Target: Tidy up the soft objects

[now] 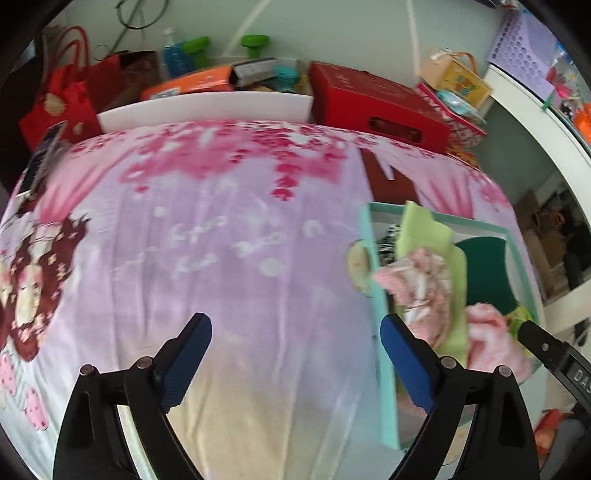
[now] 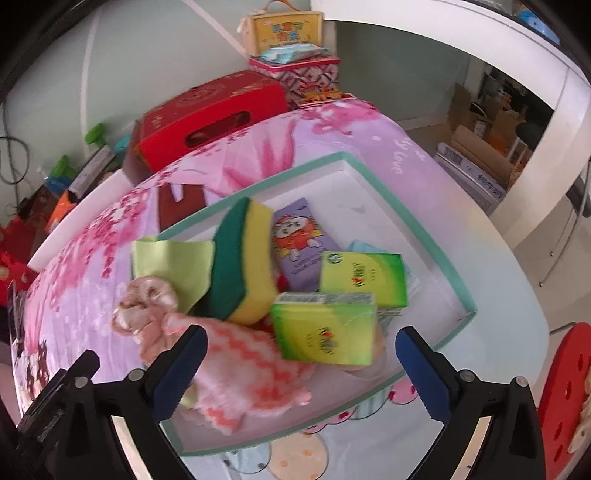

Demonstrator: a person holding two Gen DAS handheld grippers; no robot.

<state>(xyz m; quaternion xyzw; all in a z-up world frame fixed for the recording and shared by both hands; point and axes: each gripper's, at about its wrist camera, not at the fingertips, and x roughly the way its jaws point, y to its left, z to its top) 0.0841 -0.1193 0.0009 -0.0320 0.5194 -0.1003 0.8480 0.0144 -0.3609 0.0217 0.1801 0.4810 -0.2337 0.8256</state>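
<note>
A teal-rimmed white box (image 2: pixel 413 218) sits on the pink and purple bedsheet (image 1: pixel 221 240). It holds a green-and-yellow sponge (image 2: pixel 243 258), a light green cloth (image 2: pixel 166 258), a pink zigzag towel (image 2: pixel 251 373), a crumpled pink cloth (image 2: pixel 147 306), two green tissue packs (image 2: pixel 325 328) and a purple tissue pack (image 2: pixel 299 243). My right gripper (image 2: pixel 299 365) is open and empty, just above the towel and the nearer green pack. My left gripper (image 1: pixel 295 354) is open and empty over bare sheet, left of the box (image 1: pixel 373 266).
A red box (image 1: pixel 373 99) and a white board (image 1: pixel 207 105) line the far edge of the bed. Red bags (image 1: pixel 59 96), bottles and an orange box stand behind. A yellow carry box (image 2: pixel 284 29) sits on a patterned tin. A red stool (image 2: pixel 569 398) stands at the right.
</note>
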